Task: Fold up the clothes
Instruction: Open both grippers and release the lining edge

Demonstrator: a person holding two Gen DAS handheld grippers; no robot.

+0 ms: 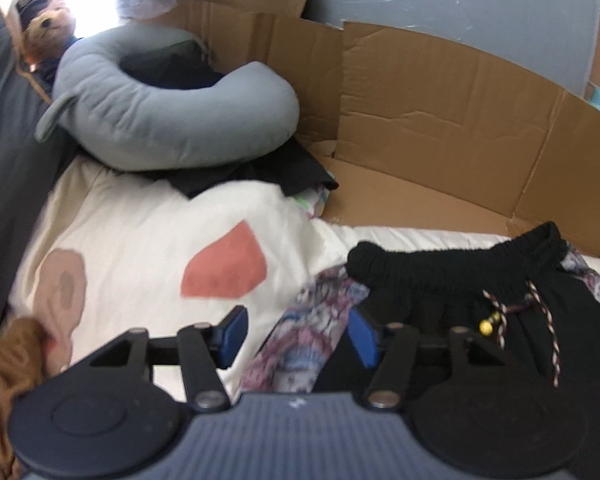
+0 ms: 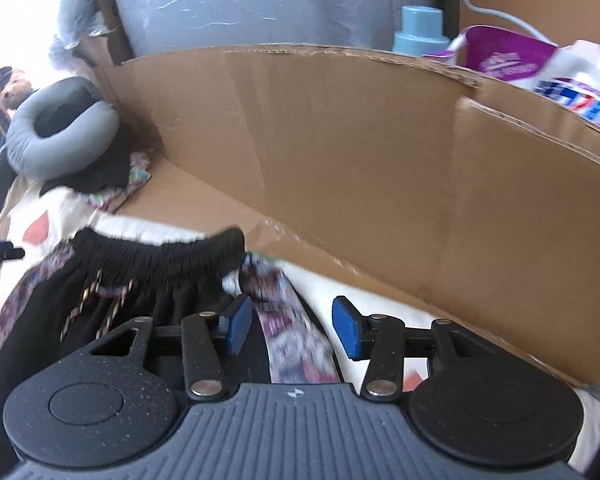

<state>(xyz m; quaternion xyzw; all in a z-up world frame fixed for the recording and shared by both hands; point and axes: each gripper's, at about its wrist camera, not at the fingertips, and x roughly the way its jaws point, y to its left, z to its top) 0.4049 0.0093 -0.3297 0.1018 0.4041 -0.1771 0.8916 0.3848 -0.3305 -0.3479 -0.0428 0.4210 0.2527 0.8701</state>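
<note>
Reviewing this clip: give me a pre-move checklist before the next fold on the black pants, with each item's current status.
1. Left tongs empty, pads apart: ok.
2. Right tongs empty, pads apart: ok.
3. Black pants lying on the bed, waistband and drawstring visible: ok.
4. Patterned fabric under the pants, separate garment or lining: cannot tell.
5. Pants already folded neatly: cannot tell, lower part hidden by the tongs.
6. Cardboard wall clear of the pants: ok.
</note>
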